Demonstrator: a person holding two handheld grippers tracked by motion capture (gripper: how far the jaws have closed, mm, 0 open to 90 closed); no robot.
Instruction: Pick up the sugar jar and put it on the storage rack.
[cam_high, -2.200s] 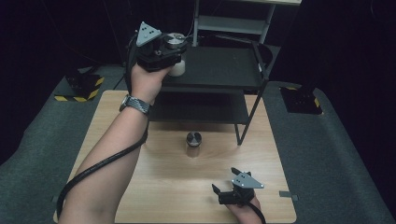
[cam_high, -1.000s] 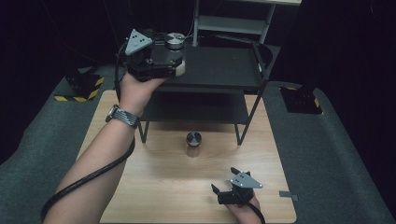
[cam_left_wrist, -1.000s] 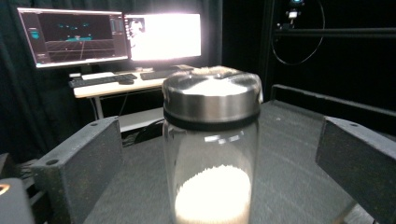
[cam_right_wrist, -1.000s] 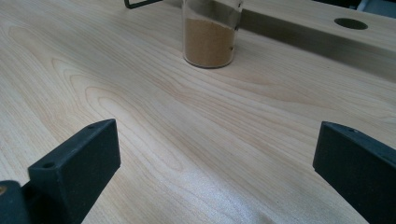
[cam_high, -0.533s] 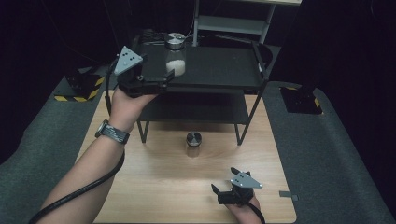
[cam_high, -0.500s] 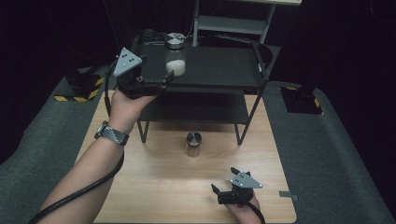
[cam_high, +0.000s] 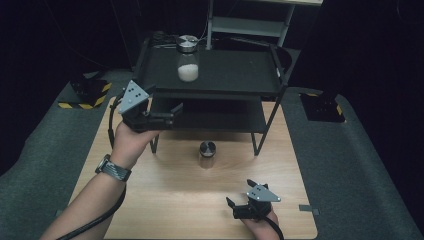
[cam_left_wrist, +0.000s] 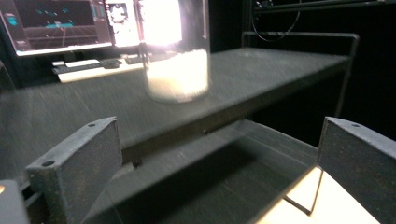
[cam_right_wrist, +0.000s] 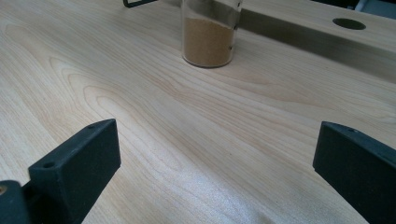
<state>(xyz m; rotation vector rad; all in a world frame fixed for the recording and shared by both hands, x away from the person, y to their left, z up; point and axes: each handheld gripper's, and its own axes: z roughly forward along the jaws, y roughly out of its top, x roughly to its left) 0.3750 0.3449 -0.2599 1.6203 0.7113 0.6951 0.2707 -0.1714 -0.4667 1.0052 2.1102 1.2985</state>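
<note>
We hold the left gripper (cam_high: 172, 111) with its two black jaws spread wide and nothing between them, in the air just off the front left corner of the black metal two-tier rack (cam_high: 230, 90). In the left gripper view those jaws frame the rack's upper shelf edge, and beyond it stands the clear glass jar of white powder (cam_left_wrist: 176, 56), upright on that top shelf, well apart from the jaws. From above, the jar with its silver lid sits toward the back left of the shelf.

Our right gripper (cam_high: 239, 207) rests low over the pale wooden table (cam_high: 165, 200) near its front edge, its jaws likewise parted and empty. Ahead of them in the right gripper view stands a second clear glass jar holding brown powder (cam_right_wrist: 208, 38), upright on the wood. It sits just in front of the rack's lower shelf, between the two grippers.
</note>
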